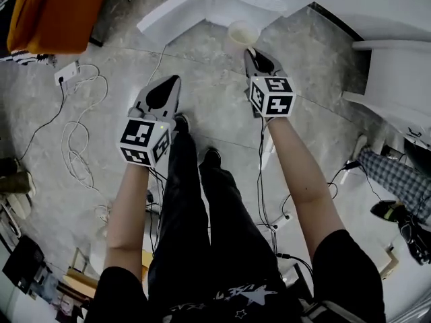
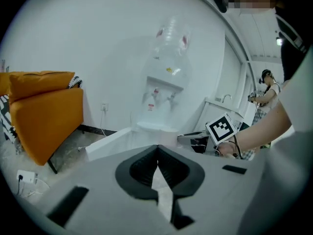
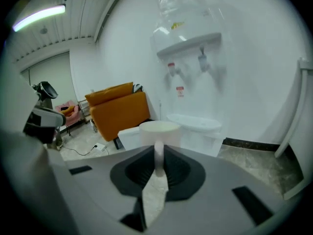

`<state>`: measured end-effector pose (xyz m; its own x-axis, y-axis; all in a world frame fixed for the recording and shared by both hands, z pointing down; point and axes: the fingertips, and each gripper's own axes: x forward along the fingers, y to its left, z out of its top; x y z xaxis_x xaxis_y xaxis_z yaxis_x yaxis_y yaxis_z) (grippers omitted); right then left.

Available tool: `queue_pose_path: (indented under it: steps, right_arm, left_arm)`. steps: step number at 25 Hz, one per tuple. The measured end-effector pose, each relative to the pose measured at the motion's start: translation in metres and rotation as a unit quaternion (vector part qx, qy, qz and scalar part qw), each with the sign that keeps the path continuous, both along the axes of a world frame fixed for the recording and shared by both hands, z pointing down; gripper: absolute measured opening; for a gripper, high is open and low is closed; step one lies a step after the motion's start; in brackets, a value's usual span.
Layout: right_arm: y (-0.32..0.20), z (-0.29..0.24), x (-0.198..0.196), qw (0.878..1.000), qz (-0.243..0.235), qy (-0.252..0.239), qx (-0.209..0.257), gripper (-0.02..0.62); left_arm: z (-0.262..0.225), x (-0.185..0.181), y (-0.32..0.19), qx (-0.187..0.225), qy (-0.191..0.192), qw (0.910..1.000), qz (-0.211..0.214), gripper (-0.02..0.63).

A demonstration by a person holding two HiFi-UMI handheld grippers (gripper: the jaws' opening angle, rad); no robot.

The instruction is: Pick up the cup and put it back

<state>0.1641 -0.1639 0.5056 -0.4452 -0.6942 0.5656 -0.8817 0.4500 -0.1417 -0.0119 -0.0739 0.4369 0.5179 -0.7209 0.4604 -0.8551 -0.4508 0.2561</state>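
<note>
Cup stands upright with its handle pinched between the narrow jaws of the right gripper. The body sits just past the fingertips, on the side toward the dispenser. The handle runs vertically, in line with the jaw gap, and the rim looks level. The left gripper has its jaws together on nothing. It hangs farther back from the dispenser and to the left, so the right hand is plainly the nearer one. Just beyond the cup is the dispenser's tray, probably where it goes down. The taps above it would limit the approach height. A sofa stands well left of the dispenser, out of the way.
</note>
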Motion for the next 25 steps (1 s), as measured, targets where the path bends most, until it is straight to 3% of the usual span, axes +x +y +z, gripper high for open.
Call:
queue_pose_path:
  steps: [6, 10, 14, 20, 25]
  right_arm:
    - [0.053, -0.095, 0.004, 0.999, -0.010, 0.003, 0.037, 0.044]
    - [0.089, -0.126, 0.003, 0.999, -0.010, 0.006, 0.050, 0.043]
    - [0.135, -0.149, -0.001, 0.998, 0.020, -0.013, 0.062, 0.043]
    - [0.244, -0.183, -0.013, 0.994, 0.081, -0.022, 0.073, 0.043]
    - [0.334, -0.217, -0.026, 0.992, 0.091, -0.016, 0.085, 0.043]
  left_arm:
    - [-0.061, 0.007, 0.053, -0.008, 0.013, 0.9998, -0.009, 0.009]
    - [-0.087, 0.015, 0.076, 0.010, 0.026, 0.9996, -0.007, 0.009]
    - [-0.100, 0.011, 0.115, 0.021, 0.034, 0.9992, 0.005, 0.009]
    - [-0.111, -0.022, 0.222, 0.000, 0.041, 0.9989, 0.023, 0.009]
    - [-0.134, -0.039, 0.315, 0.000, 0.025, 0.9980, 0.059, 0.009]
